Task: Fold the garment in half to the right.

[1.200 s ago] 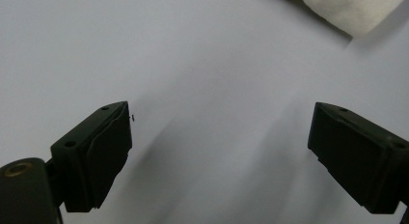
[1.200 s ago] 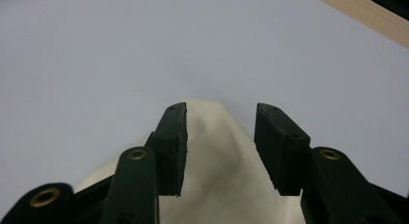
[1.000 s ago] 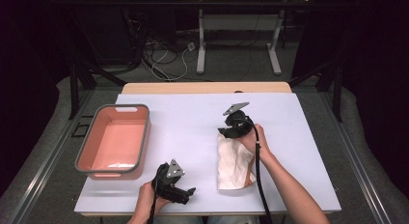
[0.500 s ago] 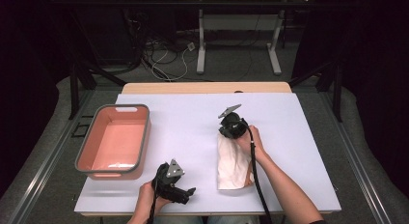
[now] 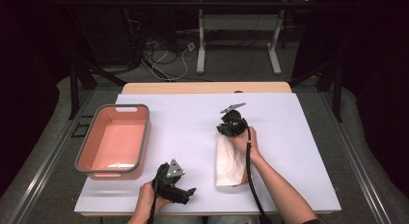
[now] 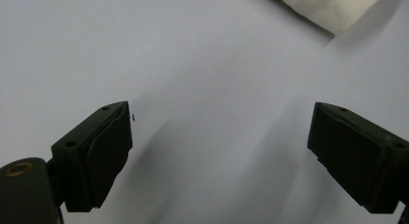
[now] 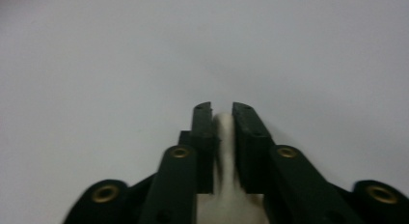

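A: Cloth (image 5: 230,159) lies flat on the desk (image 5: 289,122), well right of the pink bin (image 5: 115,139).
B: Right tool (image 7: 222,113) has sunk onto its far edge; jaws just closed, then eased slightly, pinching a fold, ready for folding. Left tool (image 6: 219,151) gapes empty.

Your right hand (image 5: 243,143) covered the far end of the white cloth (image 5: 229,162), so the pinch itself was lost from above. Beside your left tool (image 6: 219,156), the cloth was cut off by the top edge, and your right tool (image 7: 222,113) looked blurred.
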The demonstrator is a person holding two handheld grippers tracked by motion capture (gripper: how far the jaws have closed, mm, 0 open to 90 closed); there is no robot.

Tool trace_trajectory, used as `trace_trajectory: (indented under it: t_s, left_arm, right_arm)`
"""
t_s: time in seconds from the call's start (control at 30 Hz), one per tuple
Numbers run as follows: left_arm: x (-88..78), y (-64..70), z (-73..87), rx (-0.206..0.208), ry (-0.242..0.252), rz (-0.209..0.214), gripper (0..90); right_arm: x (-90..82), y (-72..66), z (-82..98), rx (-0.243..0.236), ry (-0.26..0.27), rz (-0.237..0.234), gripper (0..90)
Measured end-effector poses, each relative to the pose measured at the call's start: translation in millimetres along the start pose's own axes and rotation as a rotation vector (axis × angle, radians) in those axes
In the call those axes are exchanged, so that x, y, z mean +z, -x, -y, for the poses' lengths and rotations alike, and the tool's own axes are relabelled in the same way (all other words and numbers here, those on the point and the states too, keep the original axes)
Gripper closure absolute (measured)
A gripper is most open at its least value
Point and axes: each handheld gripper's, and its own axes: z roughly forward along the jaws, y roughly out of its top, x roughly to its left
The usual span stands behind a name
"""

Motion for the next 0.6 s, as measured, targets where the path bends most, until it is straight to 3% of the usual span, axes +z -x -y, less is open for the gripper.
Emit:
trace_trajectory:
  t_s: [0.07, 0.13, 0.23, 0.5, 0.57, 0.6]
  left_arm:
    - [-0.5, -0.5, -0.1, 0.005, -0.003, -0.004, 8.3]
    - [-0.8, -0.7, -0.2, 0.008, -0.002, -0.005, 8.3]
    - [0.0, 0.3, -0.1, 0.0, 0.002, 0.0, 8.4]
    - [1.4, 2.1, -0.8, 0.006, -0.005, 0.003, 8.4]
    - [1.5, 2.5, -1.2, 0.01, -0.009, 0.001, 8.4]
    - [1.6, 2.7, -1.4, 0.012, -0.01, -0.001, 8.4]
  right_arm:
    - [-2.7, -1.3, -0.3, -0.018, -0.034, -0.001, 63.3]
    - [-8.8, -1.5, -0.1, -0.03, -0.023, -0.007, 54.1]
    - [-21.4, 1.7, 1.3, -0.042, 0.008, -0.014, 51.3]
    - [-55.7, 0.6, 21.7, -0.085, 0.047, -0.036, 77.1]
    - [-59.2, -2.3, 29.9, -0.095, 0.046, -0.057, 80.5]
    - [-60.8, -4.9, 33.5, -0.117, 0.014, -0.045, 81.7]
